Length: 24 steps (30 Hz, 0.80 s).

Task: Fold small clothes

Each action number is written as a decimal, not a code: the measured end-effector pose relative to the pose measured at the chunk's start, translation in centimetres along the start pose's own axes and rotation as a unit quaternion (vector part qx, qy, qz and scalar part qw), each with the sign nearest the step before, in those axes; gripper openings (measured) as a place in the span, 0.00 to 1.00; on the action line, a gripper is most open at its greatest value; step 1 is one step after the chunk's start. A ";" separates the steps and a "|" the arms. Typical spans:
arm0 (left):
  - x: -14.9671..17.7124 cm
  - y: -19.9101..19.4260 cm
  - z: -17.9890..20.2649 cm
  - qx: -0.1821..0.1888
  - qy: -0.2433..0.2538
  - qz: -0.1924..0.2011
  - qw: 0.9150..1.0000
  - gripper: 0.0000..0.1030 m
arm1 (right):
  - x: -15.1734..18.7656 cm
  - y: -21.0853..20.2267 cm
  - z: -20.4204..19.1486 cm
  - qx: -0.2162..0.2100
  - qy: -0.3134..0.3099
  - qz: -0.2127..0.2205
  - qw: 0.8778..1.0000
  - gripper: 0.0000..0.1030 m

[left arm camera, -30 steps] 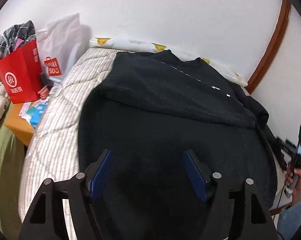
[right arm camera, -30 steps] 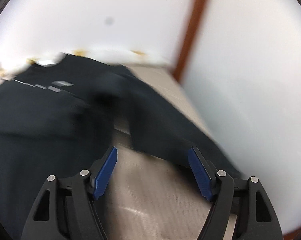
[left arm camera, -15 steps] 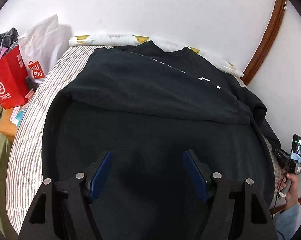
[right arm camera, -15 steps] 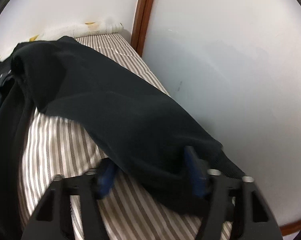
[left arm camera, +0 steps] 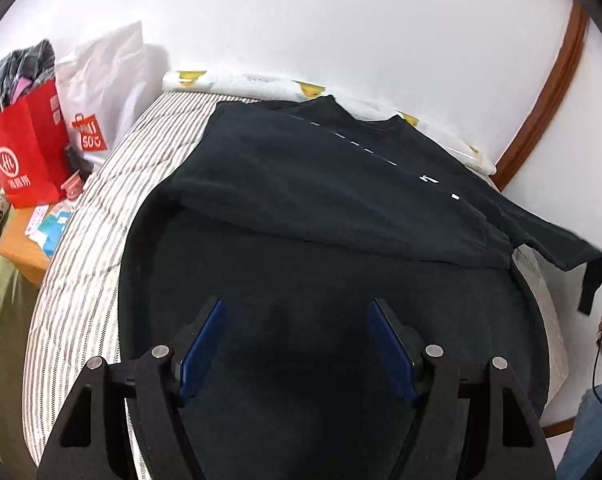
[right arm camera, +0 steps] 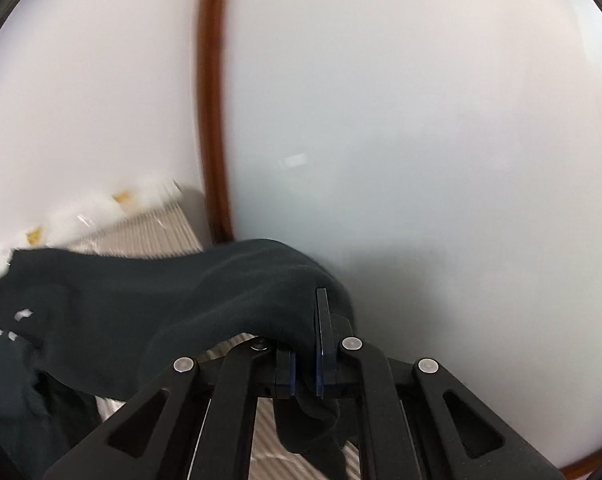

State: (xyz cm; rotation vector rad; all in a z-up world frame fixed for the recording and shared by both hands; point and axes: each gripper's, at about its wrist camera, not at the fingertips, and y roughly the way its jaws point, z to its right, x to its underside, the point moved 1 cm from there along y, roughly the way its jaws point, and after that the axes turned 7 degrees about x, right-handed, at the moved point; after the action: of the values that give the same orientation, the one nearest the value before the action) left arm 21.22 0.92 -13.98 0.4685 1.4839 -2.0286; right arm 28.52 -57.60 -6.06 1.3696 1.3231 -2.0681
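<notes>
I had the right gripper (right arm camera: pixel 305 360) clamped on the black sweatshirt's (left arm camera: pixel 321 208) sleeve (right arm camera: pixel 221 292), lifted off the striped bed (left arm camera: pixel 101 216) to fold inward; left gripper (left arm camera: pixel 297 344) hovered open above its body.

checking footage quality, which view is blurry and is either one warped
Right wrist view: motion smear on the bedding roll and door trim; the right hand-held gripper stays sharp. Left wrist view: crisp, black sweatshirt well lit. Both show fisheye bending.
</notes>
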 end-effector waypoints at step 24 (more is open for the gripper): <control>-1.4 0.5 -8.4 0.030 -0.038 0.026 0.998 0.70 | 8.2 -12.5 -42.5 -0.341 -0.143 -0.075 0.926 0.07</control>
State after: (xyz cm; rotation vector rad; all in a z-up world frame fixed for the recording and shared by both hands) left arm 22.14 9.12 -16.23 0.4440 1.3556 -2.0325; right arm 39.16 -14.11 -11.19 0.6555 1.8067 -1.5578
